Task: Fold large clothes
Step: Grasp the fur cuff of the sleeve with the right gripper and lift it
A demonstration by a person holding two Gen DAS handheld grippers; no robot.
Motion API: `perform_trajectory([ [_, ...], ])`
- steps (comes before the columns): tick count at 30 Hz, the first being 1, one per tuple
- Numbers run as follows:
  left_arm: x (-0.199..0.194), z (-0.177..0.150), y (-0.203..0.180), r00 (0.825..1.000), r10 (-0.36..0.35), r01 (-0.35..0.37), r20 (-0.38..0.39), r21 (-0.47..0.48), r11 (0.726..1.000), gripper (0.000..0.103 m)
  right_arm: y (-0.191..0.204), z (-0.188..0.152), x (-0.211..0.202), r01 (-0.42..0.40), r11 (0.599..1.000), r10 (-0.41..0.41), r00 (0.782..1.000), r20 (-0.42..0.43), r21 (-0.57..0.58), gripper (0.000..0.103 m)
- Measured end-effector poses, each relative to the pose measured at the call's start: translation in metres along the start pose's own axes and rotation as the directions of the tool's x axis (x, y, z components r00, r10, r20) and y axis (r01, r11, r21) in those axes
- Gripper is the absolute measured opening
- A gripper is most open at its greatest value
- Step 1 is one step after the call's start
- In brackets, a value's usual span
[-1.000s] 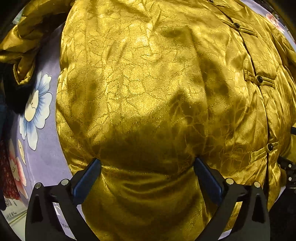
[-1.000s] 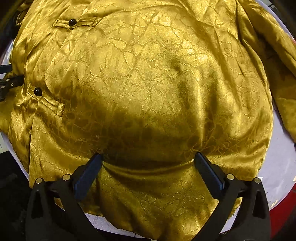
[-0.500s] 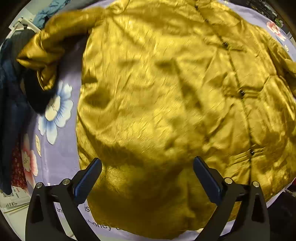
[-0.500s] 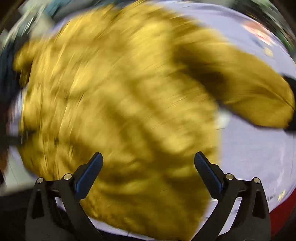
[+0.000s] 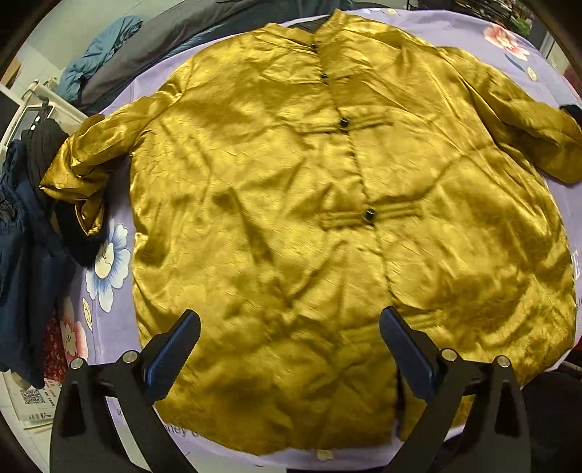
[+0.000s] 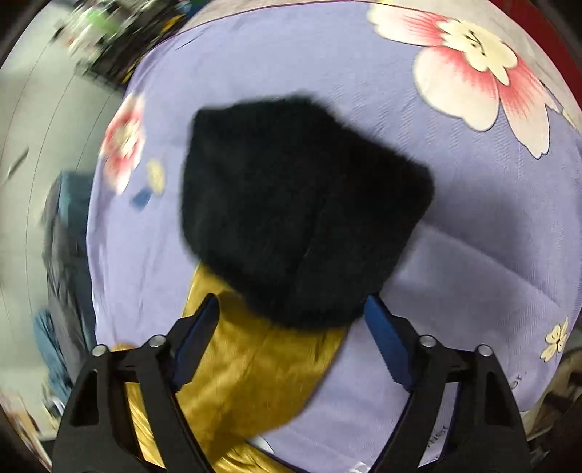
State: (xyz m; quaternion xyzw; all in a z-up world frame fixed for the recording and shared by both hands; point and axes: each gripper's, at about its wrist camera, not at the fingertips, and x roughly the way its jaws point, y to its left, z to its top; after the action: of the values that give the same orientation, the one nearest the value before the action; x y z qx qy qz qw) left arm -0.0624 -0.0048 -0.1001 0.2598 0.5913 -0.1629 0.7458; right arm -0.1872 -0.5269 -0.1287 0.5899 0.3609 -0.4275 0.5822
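A gold satin jacket [image 5: 291,182] with black knot buttons lies front up, spread flat on a lilac flowered sheet [image 5: 109,327]. My left gripper [image 5: 289,342] hangs open above the jacket's near hem, with nothing between its fingers. One sleeve [image 5: 80,174] is bunched at the left and ends in a black furry cuff [image 5: 78,240]. The other sleeve [image 5: 527,134] stretches out to the right. My right gripper [image 6: 291,327] points down over a gold sleeve end [image 6: 247,371] and its black furry cuff [image 6: 298,211]. Its jaws are closing, the sleeve lies between them, and the pads stand clear of it.
Dark blue clothing [image 5: 22,254] is piled at the sheet's left edge. Blue [image 5: 102,47] and grey [image 5: 182,29] garments lie at the back. A printed paper [image 5: 32,396] sits at the near left corner. Pale floor [image 6: 36,145] shows beyond the sheet [image 6: 454,254].
My left gripper has risen and drawn back, so the whole jacket now shows. My right gripper has swung off the jacket's body, rolled, and come over the sleeve's black cuff with its jaws narrower.
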Motion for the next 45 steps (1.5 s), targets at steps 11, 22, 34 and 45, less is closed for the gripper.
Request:
perform_trajectory([
  [11,0.006,-0.011,-0.022,0.998,0.055,-0.054,-0.012,0.112,0.992,0.097,-0.007,0.017,-0.009,-0.069,0.997,0.069,0.998,0.009,-0.021,0.019],
  [22,-0.016,0.009,-0.02,0.99,0.036,-0.057,0.14,0.147,0.988,0.097,0.033,0.036,-0.134,-0.208,0.932,0.296,0.909,0.294,-0.295,0.015],
  [34,-0.003,-0.005,0.026,0.992,0.046,-0.051,0.115,0.042,0.998,0.097,0.165,-0.055,-0.124,-0.099,0.754,0.332,0.91,0.248,-0.649,0.015],
  [45,-0.01,-0.015,0.101,0.985,0.108,-0.082,0.134,-0.186,0.979,0.097,0.323,-0.375,-0.063,-0.041,-0.037,0.338,0.94,-0.051,-0.998,0.015],
])
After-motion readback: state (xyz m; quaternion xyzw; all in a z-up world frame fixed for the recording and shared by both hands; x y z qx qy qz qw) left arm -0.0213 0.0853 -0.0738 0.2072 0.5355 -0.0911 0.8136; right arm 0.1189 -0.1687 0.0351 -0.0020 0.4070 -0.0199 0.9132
